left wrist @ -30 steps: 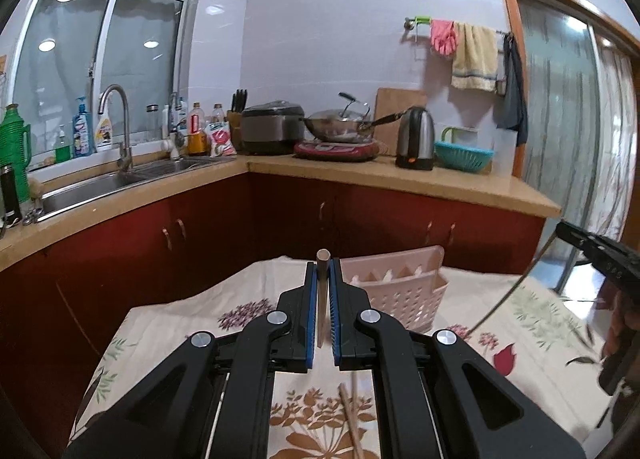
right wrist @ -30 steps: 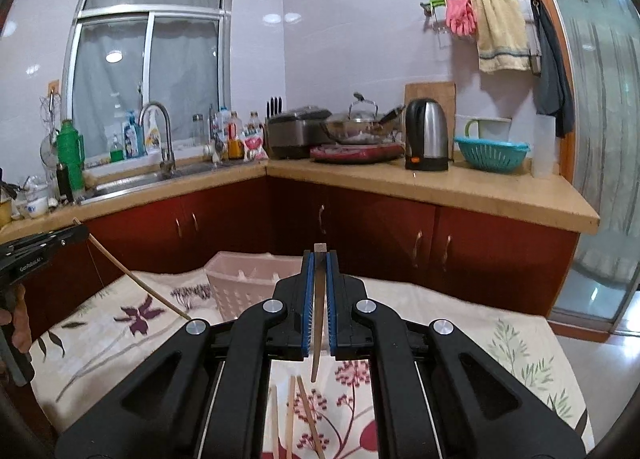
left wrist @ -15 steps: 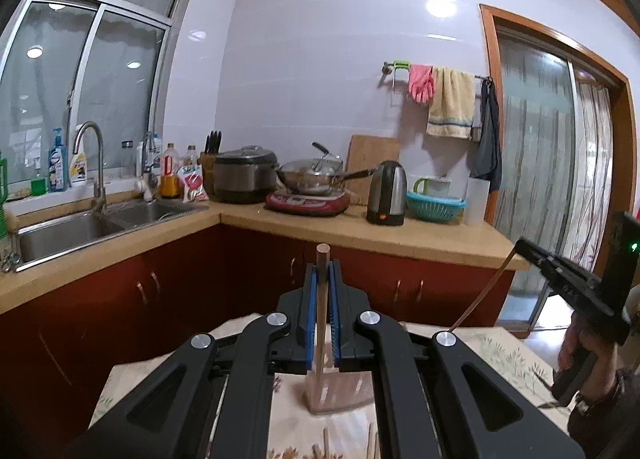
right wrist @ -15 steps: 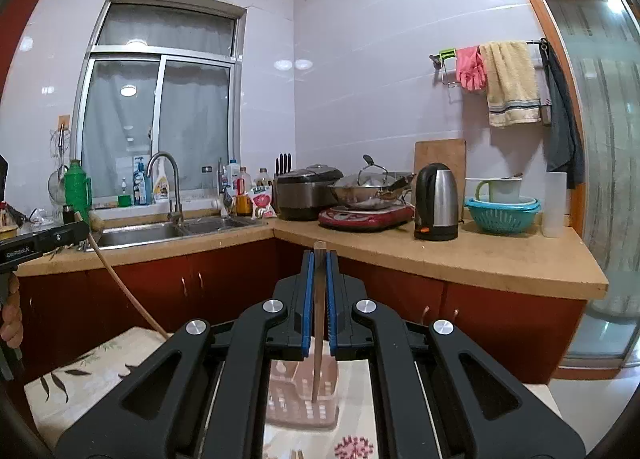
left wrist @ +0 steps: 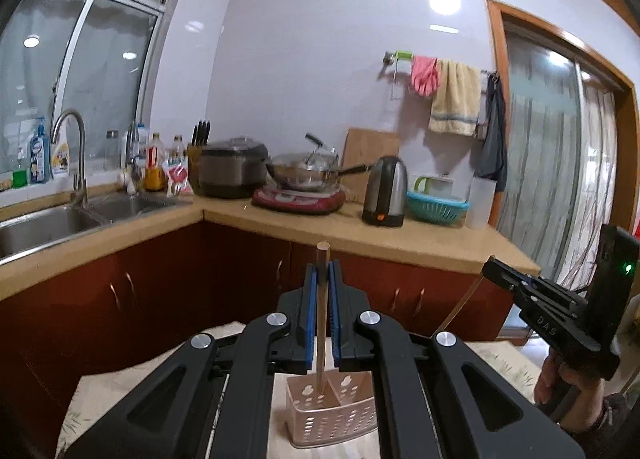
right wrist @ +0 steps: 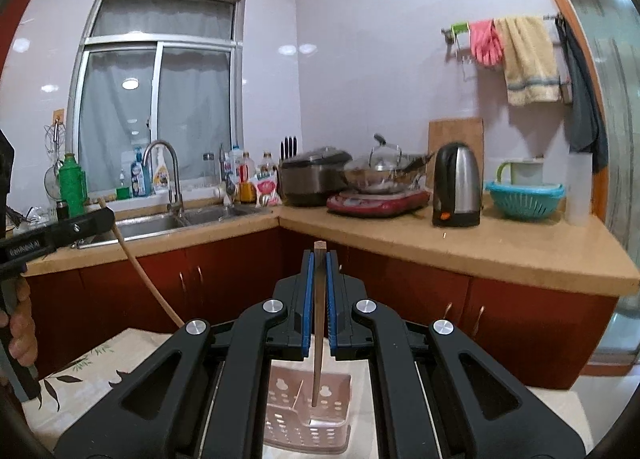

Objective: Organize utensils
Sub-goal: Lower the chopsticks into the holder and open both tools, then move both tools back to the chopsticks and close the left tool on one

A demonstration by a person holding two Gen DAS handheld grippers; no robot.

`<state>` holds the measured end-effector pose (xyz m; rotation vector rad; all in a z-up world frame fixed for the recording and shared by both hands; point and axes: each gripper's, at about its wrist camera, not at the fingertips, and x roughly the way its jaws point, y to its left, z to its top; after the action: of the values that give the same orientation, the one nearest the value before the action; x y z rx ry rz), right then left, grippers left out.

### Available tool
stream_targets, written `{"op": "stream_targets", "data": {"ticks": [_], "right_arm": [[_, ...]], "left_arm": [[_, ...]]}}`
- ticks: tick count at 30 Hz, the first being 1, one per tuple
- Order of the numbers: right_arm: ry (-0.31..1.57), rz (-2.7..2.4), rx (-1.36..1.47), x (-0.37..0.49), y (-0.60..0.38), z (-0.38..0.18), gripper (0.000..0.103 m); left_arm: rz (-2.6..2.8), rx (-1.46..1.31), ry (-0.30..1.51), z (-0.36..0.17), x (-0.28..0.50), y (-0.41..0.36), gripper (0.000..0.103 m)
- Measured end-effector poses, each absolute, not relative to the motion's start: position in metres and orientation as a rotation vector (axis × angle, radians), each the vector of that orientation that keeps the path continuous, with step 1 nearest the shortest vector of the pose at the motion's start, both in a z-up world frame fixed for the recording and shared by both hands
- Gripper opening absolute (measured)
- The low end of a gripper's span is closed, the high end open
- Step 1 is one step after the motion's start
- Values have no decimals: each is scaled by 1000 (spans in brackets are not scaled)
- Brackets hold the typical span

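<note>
Left gripper (left wrist: 323, 279) clamps an upright chopstick (left wrist: 321, 311). Right gripper (right wrist: 319, 271) clamps a second chopstick (right wrist: 318, 331). Both tips hang over the pink holder (right wrist: 308, 425) on the tablecloth (right wrist: 76, 373). Beyond, counter (left wrist: 400, 239).

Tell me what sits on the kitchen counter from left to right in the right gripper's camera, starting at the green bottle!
Green bottle → tap → rice cooker → wok → kettle → teal basket.
</note>
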<state>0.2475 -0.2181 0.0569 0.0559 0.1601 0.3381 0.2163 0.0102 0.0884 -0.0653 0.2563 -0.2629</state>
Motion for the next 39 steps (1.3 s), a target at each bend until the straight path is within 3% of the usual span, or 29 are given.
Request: {"op": "stream_targets", "data": {"ticks": [7,9,11,12,14,20,28,39], "right_arm": [[257,341,58,261,-208,22,6],[273,331,61,263,-207,17,7],[279,322,68,259,-210,13,9],[279,314,69,257,-211,12,11],[274,307,76,252,-213,11,30],[264,284,75,228,-221,13,42],[264,256,42,179,-231,4,44],[375,210,33,110,-242,-65,44]], "left_arm": [[-263,-44,388,38,239,3,9],[-252,-47,418,27,242,4,32],[-240,-61,428,22,240,8,47],[-238,-69,435,20,238,10,50],[-225,-72,441,17,233,13,58],[-188,-58,436,13,210,20,74],[-136,-39,457,-9,168,27,77],[-87,-37,586,-64,116,35,77]]}}
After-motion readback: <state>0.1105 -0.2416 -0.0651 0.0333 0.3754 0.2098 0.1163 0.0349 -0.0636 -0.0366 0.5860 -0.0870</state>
